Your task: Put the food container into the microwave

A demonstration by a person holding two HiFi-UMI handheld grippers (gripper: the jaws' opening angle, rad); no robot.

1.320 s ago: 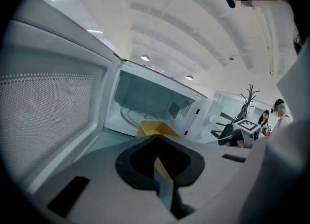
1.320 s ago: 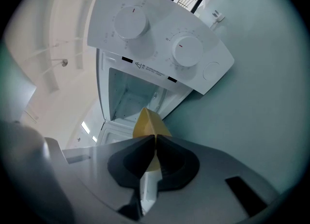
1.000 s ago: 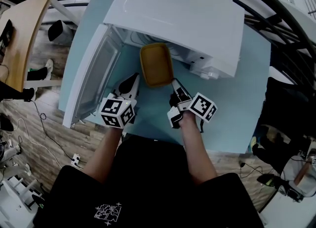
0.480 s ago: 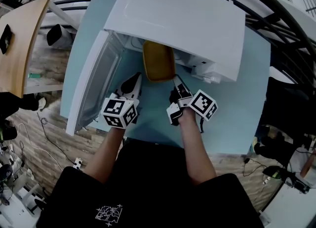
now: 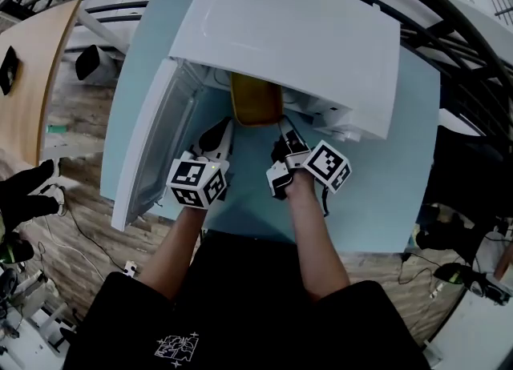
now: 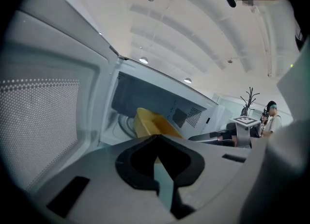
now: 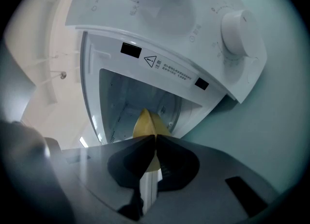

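Both claws, left claw (image 5: pixel 224 128) and right claw (image 5: pixel 283 126), are clenching the near rim of the food container (image 5: pixel 255 102), keeping it level; it is sitting halfway inside the open microwave (image 5: pixel 296 32).

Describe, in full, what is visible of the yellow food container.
The food container is a shallow, rectangular yellow tray with rounded corners and a raised rim, plastic by its look. It lies roughly level, its far part inside the open microwave, near end out over the table. The left gripper and right gripper pinch its near corners.
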